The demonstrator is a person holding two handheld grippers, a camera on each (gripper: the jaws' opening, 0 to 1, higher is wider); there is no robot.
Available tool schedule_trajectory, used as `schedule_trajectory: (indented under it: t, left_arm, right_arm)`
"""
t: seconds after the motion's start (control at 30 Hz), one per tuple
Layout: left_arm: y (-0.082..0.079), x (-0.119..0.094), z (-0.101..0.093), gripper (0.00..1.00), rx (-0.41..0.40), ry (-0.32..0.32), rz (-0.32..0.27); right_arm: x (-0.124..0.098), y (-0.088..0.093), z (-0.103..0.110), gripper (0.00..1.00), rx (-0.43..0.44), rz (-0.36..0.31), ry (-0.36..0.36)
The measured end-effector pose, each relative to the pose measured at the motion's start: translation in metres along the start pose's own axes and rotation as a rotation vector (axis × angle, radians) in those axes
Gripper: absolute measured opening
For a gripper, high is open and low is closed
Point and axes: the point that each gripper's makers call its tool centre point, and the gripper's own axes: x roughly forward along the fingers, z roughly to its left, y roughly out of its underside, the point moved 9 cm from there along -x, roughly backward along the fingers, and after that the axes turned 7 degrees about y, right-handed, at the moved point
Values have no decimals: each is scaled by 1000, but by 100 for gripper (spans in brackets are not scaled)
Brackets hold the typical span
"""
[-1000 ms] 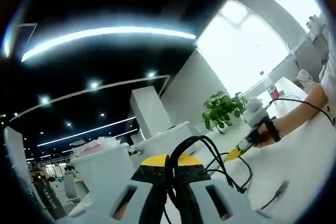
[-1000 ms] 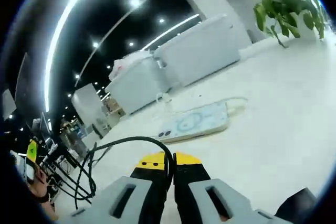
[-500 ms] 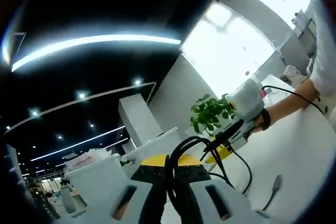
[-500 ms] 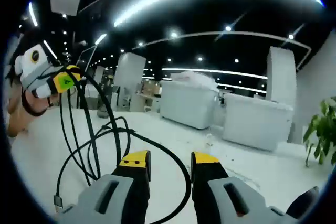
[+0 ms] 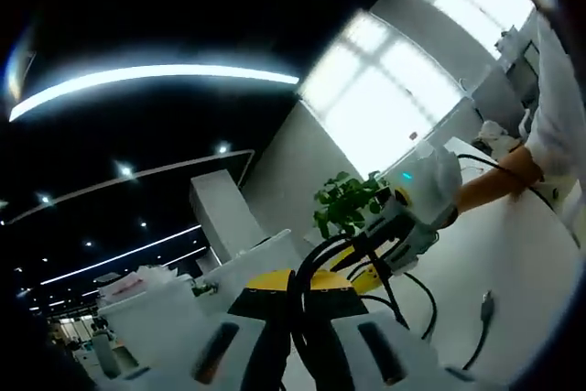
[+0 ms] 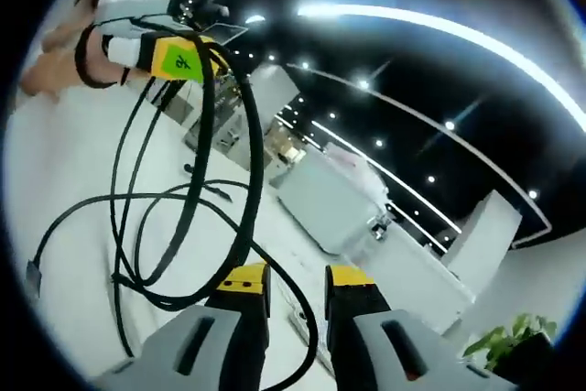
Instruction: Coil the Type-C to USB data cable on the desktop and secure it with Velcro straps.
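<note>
In the left gripper view, the left tool (image 5: 295, 304) is at the bottom, and its two yellow-tipped jaws are pressed together on the black cable (image 5: 307, 272). The cable rises from between the jaws in several loops and goes to the right. There the right tool (image 5: 371, 267) comes in, close beside the loops, with a hand (image 5: 490, 185) behind it. Further right, one end of the cable with a plug (image 5: 485, 301) hangs down over the white table (image 5: 526, 263). Behind the loops a green plant (image 5: 343, 203) stands before a bright window (image 5: 394, 89).

In the right gripper view, the left tool (image 6: 188, 57) is at the upper left, held by a hand (image 6: 55, 66), and the cable (image 6: 243, 199) hangs from it in long loops over the table (image 6: 64, 180). To the left of the loops, one cable end with a plug (image 6: 32, 274) lies close to the table. At the bottom middle, the right tool (image 6: 298, 279) has its jaws apart, with a clear gap between them. One strand of the cable passes down through this gap, but the jaws do not press on it. Far right of the loops, at the bottom, part of the plant (image 6: 513, 336) is visible.
</note>
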Motion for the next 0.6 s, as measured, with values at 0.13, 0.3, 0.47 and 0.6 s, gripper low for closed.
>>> schedule_trajectory:
  t: [0.13,0.3,0.47,0.6]
  left_arm:
    - [0,0,1,5,-8,3,-3]
    - [1,-1,2,5,-13,-9,3]
    - [6,-2,3,5,-35,-13,16]
    - [8,-2,5,5,-57,-23,23]
  right_arm:
    - [-2,-4,7,11,-66,-40,-46]
    - [3,8,-3,3,167,52,2]
    - [1,40,-36,3,691,127,100]
    - [-8,78,-63,3,958,203,255]
